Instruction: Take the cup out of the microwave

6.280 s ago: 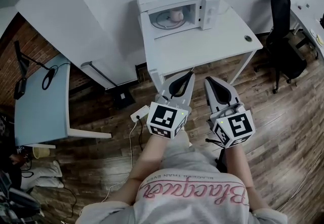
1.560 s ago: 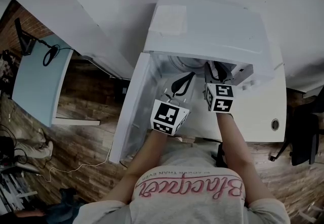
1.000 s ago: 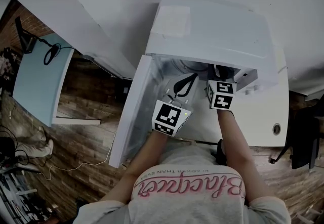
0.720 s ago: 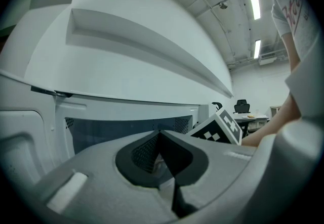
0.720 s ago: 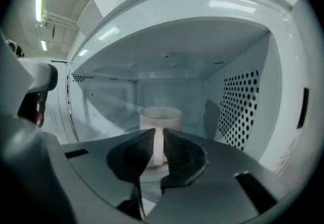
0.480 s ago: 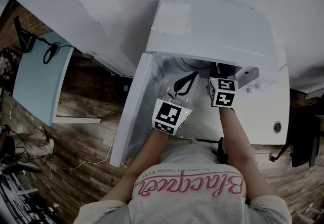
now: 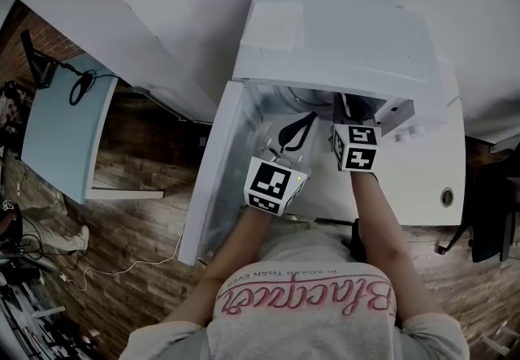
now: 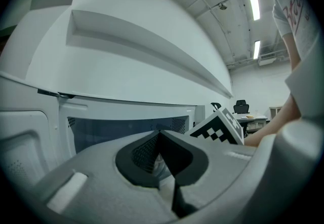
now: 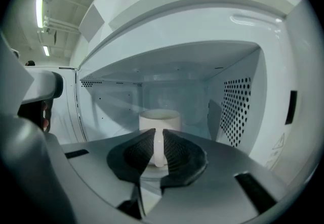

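Observation:
The white microwave stands with its door swung open to the left. Inside it a white cup stands upright on the turntable. My right gripper reaches into the cavity, and its dark pads are shut on the cup's handle. In the head view its fingertips are hidden under the microwave's top; only its marker cube shows. My left gripper is shut on nothing. It hovers level in front of the opening, left of the right one.
The microwave sits on a white table with a cable hole at the right. A pale blue desk stands at the left over wooden floor. A dark office chair is at the far right.
Since the earliest frame I have come up to the microwave and the right gripper has gone into the cavity. Over the last second both grippers hardly moved.

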Tool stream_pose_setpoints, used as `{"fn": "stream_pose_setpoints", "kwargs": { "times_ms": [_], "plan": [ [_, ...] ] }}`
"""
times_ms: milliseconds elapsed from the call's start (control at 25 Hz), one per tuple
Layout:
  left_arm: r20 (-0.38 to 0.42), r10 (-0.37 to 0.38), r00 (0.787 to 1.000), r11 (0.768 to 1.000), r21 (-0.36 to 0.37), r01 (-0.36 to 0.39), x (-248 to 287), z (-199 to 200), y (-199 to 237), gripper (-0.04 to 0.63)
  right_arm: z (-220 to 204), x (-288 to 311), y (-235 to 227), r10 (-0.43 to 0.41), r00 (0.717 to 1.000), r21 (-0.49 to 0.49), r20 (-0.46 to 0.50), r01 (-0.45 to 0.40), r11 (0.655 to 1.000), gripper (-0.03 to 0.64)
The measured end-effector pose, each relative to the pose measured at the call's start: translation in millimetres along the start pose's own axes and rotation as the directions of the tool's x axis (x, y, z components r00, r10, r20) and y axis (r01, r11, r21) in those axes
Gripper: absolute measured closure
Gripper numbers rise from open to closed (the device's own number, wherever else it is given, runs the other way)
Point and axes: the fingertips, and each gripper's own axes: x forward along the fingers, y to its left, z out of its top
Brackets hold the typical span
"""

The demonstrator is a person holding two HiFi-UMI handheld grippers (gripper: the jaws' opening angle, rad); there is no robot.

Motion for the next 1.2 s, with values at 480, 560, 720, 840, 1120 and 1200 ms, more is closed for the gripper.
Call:
{"fn": "stream_pose_setpoints", "kwargs": {
  "times_ms": [480, 560, 720, 840, 1120, 1200],
  "plan": [
    [0.020, -0.009, 1.000, 1.000, 0.007, 0.009, -8, 5, -8, 0.594, -3, -17, 5, -0.010, 1.000, 0.019, 0.006, 0.010, 1.000, 0.563],
    [0.018, -0.009, 1.000, 1.000, 0.004, 0.009, -10, 5, -9, 0.594, -3, -19, 6, -0.007, 1.000, 0.015, 0.010, 0.007, 1.000, 0.563],
    [0.009, -0.011, 1.000, 1.000, 0.001, 0.011, -16, 3, -12, 0.593, -6, -26, 9, -0.004, 1.000, 0.024, 0.005, 0.004, 1.000, 0.563],
    [0.016, -0.010, 1.000, 1.000, 0.000, 0.010, -19, 4, -15, 0.594, -5, -31, 11, 0.001, 1.000, 0.034, 0.016, -0.001, 0.999, 0.563],
    [0.025, -0.010, 1.000, 1.000, -0.004, 0.010, -28, 6, -22, 0.594, -9, -45, 14, 0.006, 1.000, 0.028, 0.021, -0.007, 1.000, 0.563],
    [0.032, -0.011, 0.999, 1.000, -0.005, 0.011, -31, 7, -24, 0.594, -10, -50, 14, 0.006, 1.000, 0.026, 0.021, -0.007, 1.000, 0.563]
  ]
}}
